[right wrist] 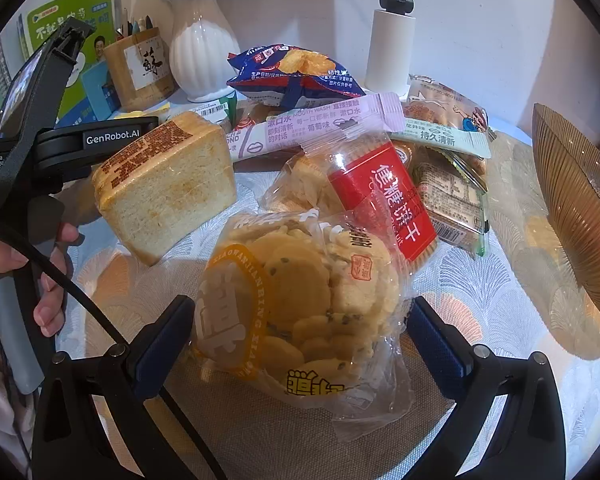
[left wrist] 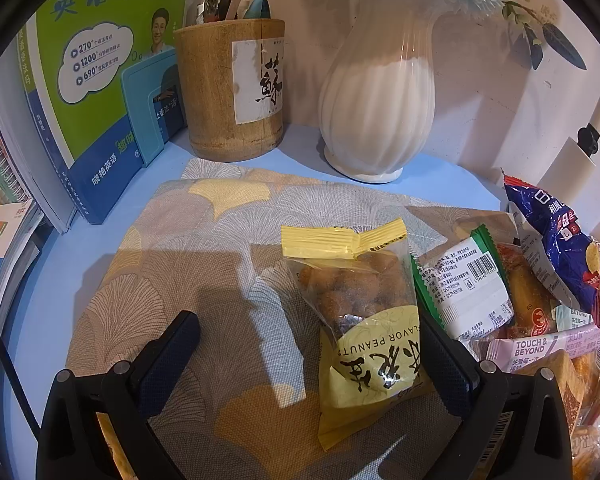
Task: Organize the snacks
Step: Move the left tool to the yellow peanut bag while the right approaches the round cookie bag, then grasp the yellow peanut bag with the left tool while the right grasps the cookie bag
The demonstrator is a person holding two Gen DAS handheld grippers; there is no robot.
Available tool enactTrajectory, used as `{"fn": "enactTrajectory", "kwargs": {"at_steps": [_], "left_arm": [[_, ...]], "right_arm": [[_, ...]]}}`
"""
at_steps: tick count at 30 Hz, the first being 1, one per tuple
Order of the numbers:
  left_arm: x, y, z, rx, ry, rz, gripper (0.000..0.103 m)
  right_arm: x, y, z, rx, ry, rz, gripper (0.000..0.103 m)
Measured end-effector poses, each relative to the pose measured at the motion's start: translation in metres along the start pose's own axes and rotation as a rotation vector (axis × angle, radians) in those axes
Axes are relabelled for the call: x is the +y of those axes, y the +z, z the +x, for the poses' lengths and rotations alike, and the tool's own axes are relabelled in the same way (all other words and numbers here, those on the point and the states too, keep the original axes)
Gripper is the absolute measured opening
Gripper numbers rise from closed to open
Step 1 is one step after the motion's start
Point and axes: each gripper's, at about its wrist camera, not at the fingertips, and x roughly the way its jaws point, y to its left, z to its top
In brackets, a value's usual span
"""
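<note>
In the left wrist view, a clear bag of flavour peanuts (left wrist: 360, 312) with a yellow label lies on the patterned cloth (left wrist: 204, 280). My left gripper (left wrist: 306, 348) is open around it, and the bag lies close to the right finger (left wrist: 446, 360). In the right wrist view, a clear bag of round biscuits (right wrist: 300, 296) sits between the wide-spread fingers of my right gripper (right wrist: 298, 332), which is open. Behind it lie a wrapped toast block (right wrist: 168, 188), a red caramel biscuit pack (right wrist: 380, 200), a pink mouthwash sachet (right wrist: 320, 128) and a blue crisps bag (right wrist: 296, 72).
A ribbed amber glass dish (right wrist: 576, 220) stands at the right edge. At the back are a white vase (left wrist: 376, 92), a bamboo pen holder (left wrist: 232, 88) and books (left wrist: 100, 60). More snack packs (left wrist: 540, 292) pile up right of the peanuts. A hand (right wrist: 40, 272) holds the left gripper's handle.
</note>
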Motion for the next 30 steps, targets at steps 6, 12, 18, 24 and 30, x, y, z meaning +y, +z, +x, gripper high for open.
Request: {"fn": "enactTrajectory", "kwargs": {"at_steps": [6,12,18,24,30], "left_arm": [[-0.0001,-0.0001,0.0,0.0,0.0,0.0,0.103],[0.0,0.0,0.0,0.0,0.0,0.0,0.103],[-0.0002,0.0,0.0,0.0,0.0,0.0,0.103],[-0.0003,-0.0001,0.0001,-0.001,0.001,0.0,0.103],[-0.0002,-0.0001,0.0001,-0.001,0.001,0.0,0.103]], "right_arm": [[0.0004,0.0004,-0.0002,0.0,0.001,0.0,0.103],[0.0005,0.0003,-0.0001,-0.001,0.0,-0.001,0.103],[0.0004,0.0003,0.0,-0.002,0.003,0.001,0.103],[0.0003,0.0,-0.0002,-0.004,0.006,0.003,0.103],[-0.0006,-0.001,-0.0022,-0.009,0.015,0.006,0.103]]}}
